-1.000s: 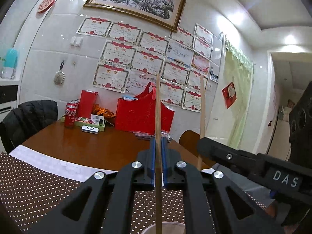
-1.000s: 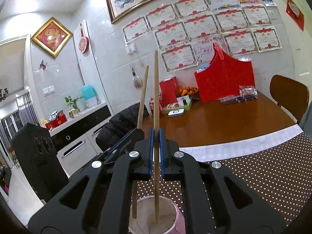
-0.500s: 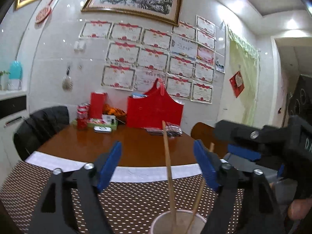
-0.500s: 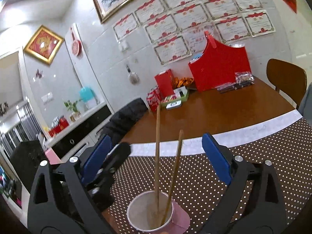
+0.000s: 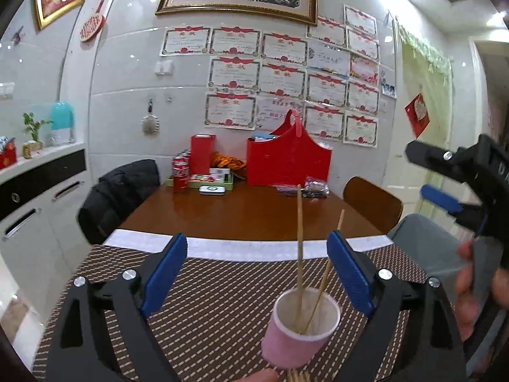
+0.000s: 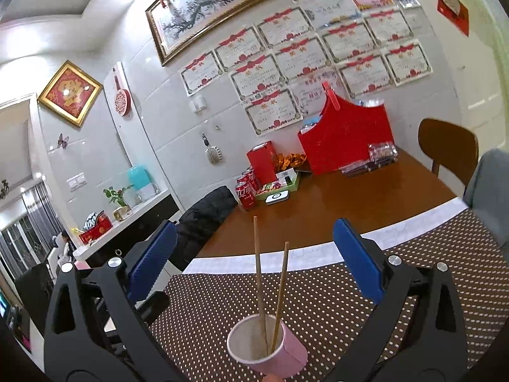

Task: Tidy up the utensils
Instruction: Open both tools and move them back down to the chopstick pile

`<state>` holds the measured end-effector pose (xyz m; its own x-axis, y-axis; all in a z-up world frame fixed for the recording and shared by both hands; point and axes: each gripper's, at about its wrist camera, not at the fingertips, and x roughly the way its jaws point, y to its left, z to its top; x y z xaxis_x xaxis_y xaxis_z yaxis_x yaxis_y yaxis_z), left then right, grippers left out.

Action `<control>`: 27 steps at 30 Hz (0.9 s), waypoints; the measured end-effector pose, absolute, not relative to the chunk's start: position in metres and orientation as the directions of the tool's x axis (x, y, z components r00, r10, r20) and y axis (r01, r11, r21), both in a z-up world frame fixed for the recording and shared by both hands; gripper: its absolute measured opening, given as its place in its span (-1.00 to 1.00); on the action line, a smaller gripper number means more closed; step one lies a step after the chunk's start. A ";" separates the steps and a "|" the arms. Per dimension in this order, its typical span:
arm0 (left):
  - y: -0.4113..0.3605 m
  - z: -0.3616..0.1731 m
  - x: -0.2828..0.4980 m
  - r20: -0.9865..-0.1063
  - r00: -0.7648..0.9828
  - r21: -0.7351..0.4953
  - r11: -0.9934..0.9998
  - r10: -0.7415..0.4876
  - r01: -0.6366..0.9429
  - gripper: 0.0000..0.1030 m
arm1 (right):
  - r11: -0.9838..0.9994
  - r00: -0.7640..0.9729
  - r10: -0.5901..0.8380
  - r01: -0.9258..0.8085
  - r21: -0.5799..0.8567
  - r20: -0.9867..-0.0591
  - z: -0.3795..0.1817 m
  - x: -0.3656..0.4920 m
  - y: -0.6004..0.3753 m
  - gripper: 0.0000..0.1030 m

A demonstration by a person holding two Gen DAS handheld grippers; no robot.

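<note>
The left gripper (image 5: 256, 273) is opening, its blue pads (image 5: 163, 273) wide apart and touching nothing — the two chopsticks (image 5: 299, 248) rise in the gap between them. The right gripper (image 6: 254, 261) stands spread as wide, empty too, its pads clear of the same sticks. Both chopsticks stand loose in the pink paper cup (image 5: 299, 337), one nearly upright, the shorter one leaning against the rim. The cup sits on the dotted brown mat (image 6: 318, 296) near the table's (image 5: 241, 213) near edge — a fingertip shows just beside its base.
</note>
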<state>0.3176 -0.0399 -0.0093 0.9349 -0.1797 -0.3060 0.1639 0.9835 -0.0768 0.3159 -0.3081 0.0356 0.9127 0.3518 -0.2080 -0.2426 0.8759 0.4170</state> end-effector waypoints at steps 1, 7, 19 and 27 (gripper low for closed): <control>-0.038 -0.008 0.312 -0.308 0.935 -0.072 0.984 -0.178 0.164 0.71 | 0.881 0.914 0.342 -0.232 0.413 -0.218 0.038 0.307 -0.309 0.88; -0.028 0.006 0.271 -0.309 0.934 -0.061 0.984 -0.178 0.167 0.71 | 0.919 0.913 0.304 -0.207 0.334 -0.271 0.050 0.251 -0.300 0.88; -0.013 0.008 0.175 -0.311 0.939 -0.019 0.988 -0.149 0.150 0.71 | 0.950 0.912 0.267 -0.195 0.243 -0.311 0.051 0.150 -0.293 0.88; -0.012 -0.012 0.153 -0.372 0.919 0.018 0.989 -0.128 0.145 0.71 | 0.945 0.898 0.282 -0.200 0.258 -0.337 0.038 0.135 -0.295 0.88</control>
<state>0.1527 -0.0118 -0.0123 0.9193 -0.1276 -0.3722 0.1448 0.9893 0.0183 0.1352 -0.2954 0.0376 0.8984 0.2817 -0.3370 -0.1996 0.9453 0.2580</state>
